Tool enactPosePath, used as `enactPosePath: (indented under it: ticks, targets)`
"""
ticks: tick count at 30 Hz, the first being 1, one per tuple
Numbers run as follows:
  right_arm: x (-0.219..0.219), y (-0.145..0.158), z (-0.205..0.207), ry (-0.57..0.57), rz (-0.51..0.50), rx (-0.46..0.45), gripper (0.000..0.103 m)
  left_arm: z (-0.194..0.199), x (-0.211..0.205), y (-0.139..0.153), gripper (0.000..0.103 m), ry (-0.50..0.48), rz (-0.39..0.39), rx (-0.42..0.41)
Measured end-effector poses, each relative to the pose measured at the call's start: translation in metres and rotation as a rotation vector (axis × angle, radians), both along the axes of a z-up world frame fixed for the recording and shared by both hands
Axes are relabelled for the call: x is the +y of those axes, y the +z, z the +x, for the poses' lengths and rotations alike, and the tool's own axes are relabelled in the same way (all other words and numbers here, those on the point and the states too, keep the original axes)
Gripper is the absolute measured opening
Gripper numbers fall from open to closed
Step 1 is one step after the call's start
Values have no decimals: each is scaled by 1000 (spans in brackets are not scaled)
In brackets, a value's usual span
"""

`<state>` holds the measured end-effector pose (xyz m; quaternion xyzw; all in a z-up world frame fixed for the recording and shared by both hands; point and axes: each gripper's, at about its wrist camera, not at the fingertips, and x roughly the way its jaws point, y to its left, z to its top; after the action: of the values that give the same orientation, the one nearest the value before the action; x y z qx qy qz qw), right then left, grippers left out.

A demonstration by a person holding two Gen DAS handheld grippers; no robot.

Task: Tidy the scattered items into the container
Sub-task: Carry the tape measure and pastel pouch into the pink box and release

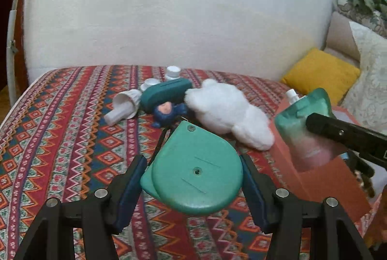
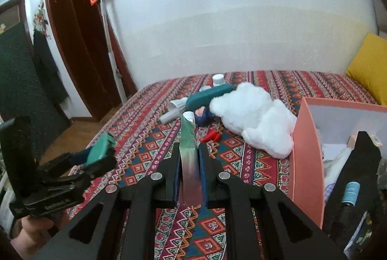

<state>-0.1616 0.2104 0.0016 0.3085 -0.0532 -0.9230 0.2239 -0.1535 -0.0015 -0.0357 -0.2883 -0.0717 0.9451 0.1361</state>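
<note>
A green teardrop-shaped case (image 1: pixel 196 175) is grasped between the pads of the left tongs (image 1: pixel 193 177), lifted above the patterned bedspread (image 1: pixel 60 139). The right tongs (image 2: pixel 189 170) are clenched on a spouted green pouch (image 2: pixel 188 153). The pink box (image 2: pixel 307 151) stands at three o'clock; white stuffing (image 2: pixel 254 119), a dark teal case (image 2: pixel 208 95) and a blue toy (image 2: pixel 203 116) lie at twelve.

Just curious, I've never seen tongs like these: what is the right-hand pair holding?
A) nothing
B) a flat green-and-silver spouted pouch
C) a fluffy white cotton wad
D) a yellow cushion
B: the right tongs are clamped on the thin pouch, its white spout pointing away, while the cotton wad lies on the patterned cloth.
</note>
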Motion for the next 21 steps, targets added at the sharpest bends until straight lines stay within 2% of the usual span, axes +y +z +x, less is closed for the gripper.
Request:
enactPosePath:
  ticks: [9, 16, 21]
  targets:
    - [34, 26, 27, -41, -25, 74, 14, 10, 45, 29, 65, -71, 4, 44]
    - [77, 47, 47, -126, -52, 128, 14, 9, 108, 62, 65, -186, 47, 72]
    - [125, 62, 62, -234, -82, 175, 14, 6, 165, 80, 65, -277, 41, 81]
